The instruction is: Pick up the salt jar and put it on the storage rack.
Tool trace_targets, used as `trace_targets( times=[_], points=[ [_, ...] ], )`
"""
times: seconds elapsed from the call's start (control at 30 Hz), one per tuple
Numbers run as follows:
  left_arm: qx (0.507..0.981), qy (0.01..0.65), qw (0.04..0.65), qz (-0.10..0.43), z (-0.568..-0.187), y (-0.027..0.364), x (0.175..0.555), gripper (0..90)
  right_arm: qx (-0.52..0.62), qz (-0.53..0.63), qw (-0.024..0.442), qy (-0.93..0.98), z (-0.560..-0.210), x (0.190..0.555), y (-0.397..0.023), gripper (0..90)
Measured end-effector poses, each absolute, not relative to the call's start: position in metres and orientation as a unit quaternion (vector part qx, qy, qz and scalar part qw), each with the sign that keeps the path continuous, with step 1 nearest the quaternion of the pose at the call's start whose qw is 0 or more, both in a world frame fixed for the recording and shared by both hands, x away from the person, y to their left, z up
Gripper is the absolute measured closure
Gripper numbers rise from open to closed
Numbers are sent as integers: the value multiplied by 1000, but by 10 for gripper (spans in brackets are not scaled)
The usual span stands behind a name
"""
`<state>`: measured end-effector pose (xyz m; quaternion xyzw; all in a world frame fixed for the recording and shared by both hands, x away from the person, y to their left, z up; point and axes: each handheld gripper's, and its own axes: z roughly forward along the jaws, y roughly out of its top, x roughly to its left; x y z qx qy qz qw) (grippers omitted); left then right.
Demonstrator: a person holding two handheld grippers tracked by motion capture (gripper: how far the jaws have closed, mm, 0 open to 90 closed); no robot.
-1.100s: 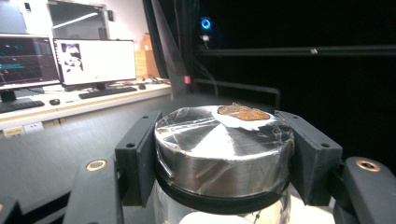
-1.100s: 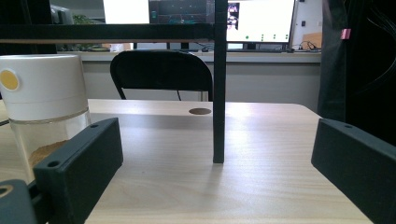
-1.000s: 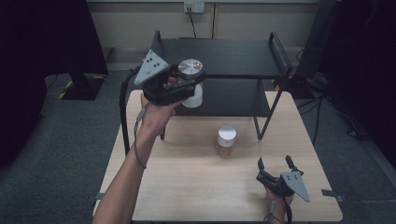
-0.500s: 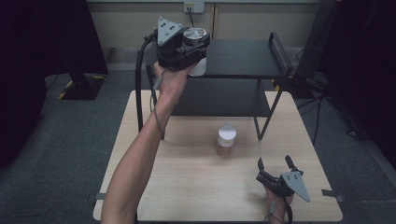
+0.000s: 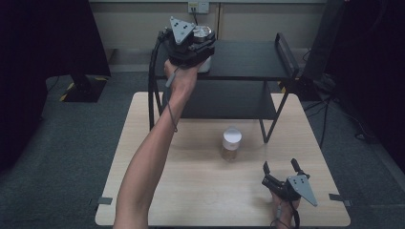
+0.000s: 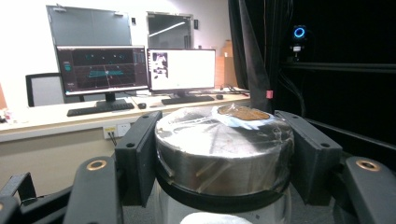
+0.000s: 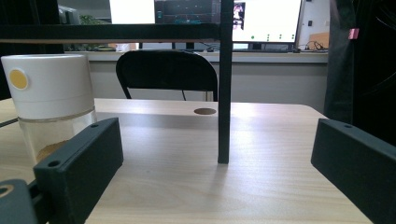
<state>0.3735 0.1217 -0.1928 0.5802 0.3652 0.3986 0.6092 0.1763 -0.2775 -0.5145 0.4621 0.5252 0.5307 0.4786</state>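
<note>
Near edge: right gripper [image 5: 279,168] low on the pale wooden table [image 5: 191,200], jaws spread, empty. Mid-table: white-capped clear jar [image 5: 231,143], upright. Far: left arm stretched out, left gripper [image 5: 198,43] clamped on a shiny round-lidded jar [image 6: 224,144], now raised further to the black metal shelf's [image 5: 248,59] top tier
</note>
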Motion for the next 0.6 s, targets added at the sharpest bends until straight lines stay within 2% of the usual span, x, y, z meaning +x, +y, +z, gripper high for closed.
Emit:
trace_targets(
  times=[0.53, 0.6],
  points=[
    [576, 361, 611, 406, -200, 121, 376, 349, 462, 529, 479, 527, -514, 177, -277, 8],
    [574, 350, 614, 414, -204, 123, 376, 312, 461, 530, 478, 527, -514, 176, -277, 13]
  ],
)
